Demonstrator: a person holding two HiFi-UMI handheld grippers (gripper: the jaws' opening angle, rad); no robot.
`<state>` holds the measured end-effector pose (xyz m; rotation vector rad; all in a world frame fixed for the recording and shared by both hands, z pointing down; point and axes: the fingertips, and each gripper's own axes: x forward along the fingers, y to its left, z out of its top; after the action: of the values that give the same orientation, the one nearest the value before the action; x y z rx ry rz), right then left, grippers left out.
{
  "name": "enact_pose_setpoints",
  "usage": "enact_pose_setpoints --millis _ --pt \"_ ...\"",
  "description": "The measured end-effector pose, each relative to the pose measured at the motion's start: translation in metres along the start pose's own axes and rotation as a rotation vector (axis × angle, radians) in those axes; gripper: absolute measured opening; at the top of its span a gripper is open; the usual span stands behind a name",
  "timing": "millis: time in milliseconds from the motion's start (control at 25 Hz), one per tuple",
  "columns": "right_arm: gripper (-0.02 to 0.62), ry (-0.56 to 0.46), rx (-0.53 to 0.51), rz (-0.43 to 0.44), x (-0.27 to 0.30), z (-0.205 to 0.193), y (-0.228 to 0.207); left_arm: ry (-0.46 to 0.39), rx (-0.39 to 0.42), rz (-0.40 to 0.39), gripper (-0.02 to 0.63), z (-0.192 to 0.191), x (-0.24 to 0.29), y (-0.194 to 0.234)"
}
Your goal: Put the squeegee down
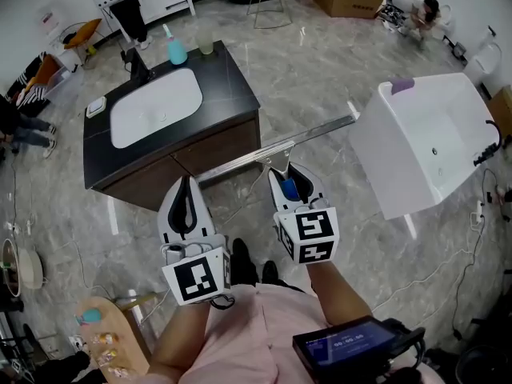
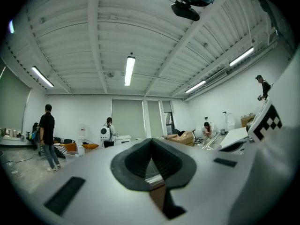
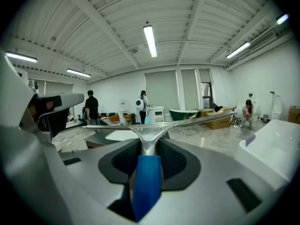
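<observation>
Scene: the head view looks steeply down on a grey marble floor [image 1: 320, 62], with the person's two grippers low in the middle of the frame.
Left gripper [image 1: 186, 181]: lower centre-left. Its jaws are closed together and nothing sits between them.
Right gripper [image 1: 286, 173]: centre of the frame, just right of the left one. Its jaws are clamped on the squeegee's blue handle [image 3: 146, 182].
Squeegee [image 1: 312, 133]: held up in the air. Its long metal blade crosses the middle of the frame, sloping from the vanity's front up towards the bathtub's near corner.
Vanity [image 1: 232, 78]: upper left, with a dark top and a white basin [image 1: 156, 106]. A blue bottle [image 1: 176, 52] stands at its back edge.
Bathtub [image 1: 432, 142]: white, at the right of the frame.
</observation>
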<state>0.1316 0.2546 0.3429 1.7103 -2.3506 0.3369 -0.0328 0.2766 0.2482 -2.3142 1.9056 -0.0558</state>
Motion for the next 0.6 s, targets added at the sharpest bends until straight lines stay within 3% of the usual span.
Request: enact_pose_setpoints --millis 280,600 --pt "0.124 0.011 -0.009 0.020 0.041 0.005 -0.006 0.003 -0.001 0.035 0.009 -0.011 0.036 0.018" --pt "0.124 0.064 -0.007 0.030 0.125 0.005 -0.006 0.051 -0.026 0.044 0.009 -0.051 0.106 0.060"
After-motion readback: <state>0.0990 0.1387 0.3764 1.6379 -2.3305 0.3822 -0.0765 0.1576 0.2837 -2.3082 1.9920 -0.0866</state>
